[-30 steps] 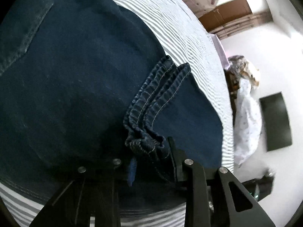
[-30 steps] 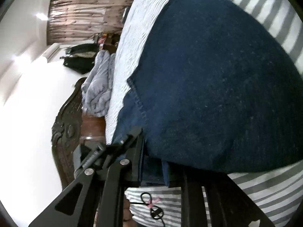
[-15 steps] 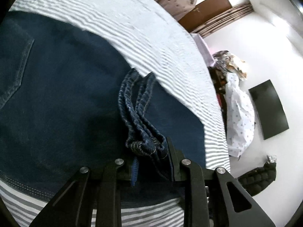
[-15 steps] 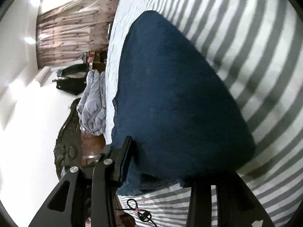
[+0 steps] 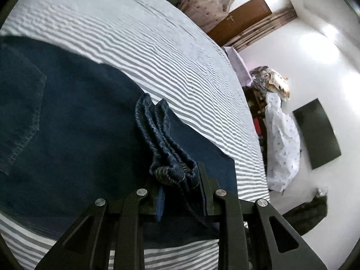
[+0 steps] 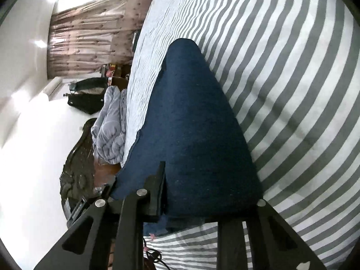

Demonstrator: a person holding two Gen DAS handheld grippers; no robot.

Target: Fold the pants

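- the jeans (image 5: 74,121) lie spread on the striped bed sheet (image 5: 157,51), dark blue denim with a stitched back pocket (image 5: 18,110) showing at the left of the left wrist view.
- the left gripper (image 5: 180,193) is clenched on a bunched stack of hems (image 5: 166,157), the rolled edges sticking up between its two fingers.
- the right gripper (image 6: 202,202) grasps the jeans (image 6: 191,135) too; the cloth drapes over it and hides the right finger, while the left finger presses against the fabric.
- in the right wrist view the jeans rise as a narrow blue ridge over the striped bed sheet (image 6: 292,90).
- a grey quilt (image 6: 111,128) is bunched at the bed's edge, beside a carved wooden bed frame (image 6: 76,157).
- a dark tv (image 5: 317,132) hangs on the white wall.
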